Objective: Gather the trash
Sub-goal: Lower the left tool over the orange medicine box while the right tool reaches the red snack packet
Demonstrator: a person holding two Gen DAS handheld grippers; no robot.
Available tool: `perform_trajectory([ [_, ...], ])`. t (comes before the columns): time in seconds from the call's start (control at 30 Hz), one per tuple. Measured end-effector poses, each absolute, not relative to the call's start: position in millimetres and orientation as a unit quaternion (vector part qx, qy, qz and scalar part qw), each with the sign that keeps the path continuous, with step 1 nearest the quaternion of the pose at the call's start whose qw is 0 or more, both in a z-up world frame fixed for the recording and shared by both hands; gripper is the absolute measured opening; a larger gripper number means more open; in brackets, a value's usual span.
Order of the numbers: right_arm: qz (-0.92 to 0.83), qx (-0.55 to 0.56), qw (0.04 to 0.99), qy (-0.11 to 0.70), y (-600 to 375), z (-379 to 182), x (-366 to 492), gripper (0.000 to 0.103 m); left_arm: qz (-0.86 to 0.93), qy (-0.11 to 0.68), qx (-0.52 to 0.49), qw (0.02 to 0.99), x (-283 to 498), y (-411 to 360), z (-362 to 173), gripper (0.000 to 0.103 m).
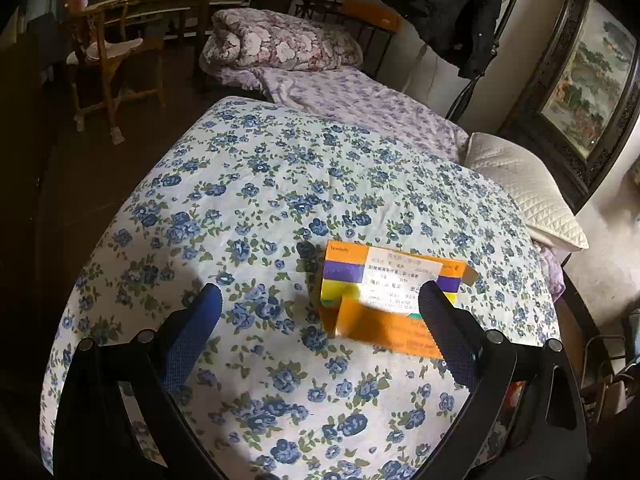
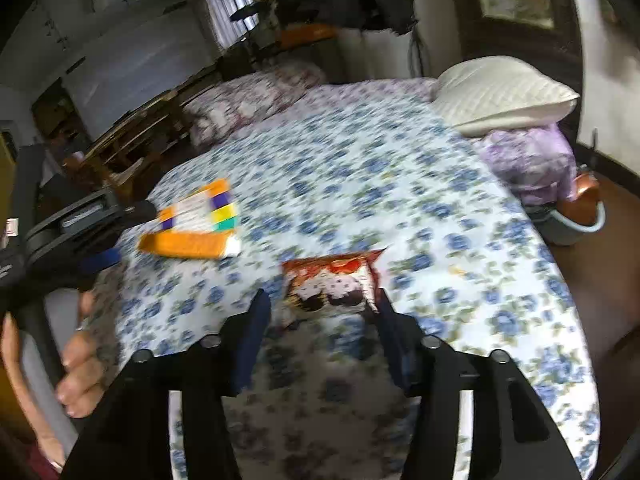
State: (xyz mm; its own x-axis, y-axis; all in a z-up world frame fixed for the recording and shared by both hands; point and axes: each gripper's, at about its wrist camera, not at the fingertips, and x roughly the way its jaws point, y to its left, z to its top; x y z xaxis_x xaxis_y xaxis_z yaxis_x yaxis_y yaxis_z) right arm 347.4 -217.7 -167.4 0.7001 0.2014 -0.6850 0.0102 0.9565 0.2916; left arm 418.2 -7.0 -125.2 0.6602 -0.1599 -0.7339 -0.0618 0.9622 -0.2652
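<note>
An orange, purple and yellow cardboard box with a white label lies on the blue-flowered bedspread. My left gripper is open just above the bed, its right finger over the box's near right part. In the right wrist view the same box lies at left, with the left gripper beside it. A red and white snack wrapper lies on the bedspread. My right gripper is open, its fingers either side of the wrapper's near end.
A cream pillow and lilac sheet lie at the bed's far side. A rolled floral quilt, wooden chair and framed painting stand beyond. A blue basin sits on the floor right of the bed.
</note>
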Motion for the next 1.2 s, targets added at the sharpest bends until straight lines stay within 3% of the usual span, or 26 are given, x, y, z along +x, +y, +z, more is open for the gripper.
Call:
perform_trajectory([
  [0.1,0.064,0.114,0.914,0.384,-205,-162,353,0.059,-0.033,0.418,-0.138,0.897,420,-7,-129,0.095],
  [0.33,0.041,0.086,0.928,0.360,-211,-163,343,0.078,-0.044,0.423,-0.120,0.897,419,-17,-131,0.095],
  [0.73,0.067,0.176,0.929,0.317,-247,-167,331,0.081,-0.050,0.427,-0.062,0.901,418,-57,-135,0.095],
  [1.2,0.073,0.185,0.934,0.298,-251,-167,323,0.083,-0.033,0.435,0.008,0.900,417,-95,-141,0.096],
])
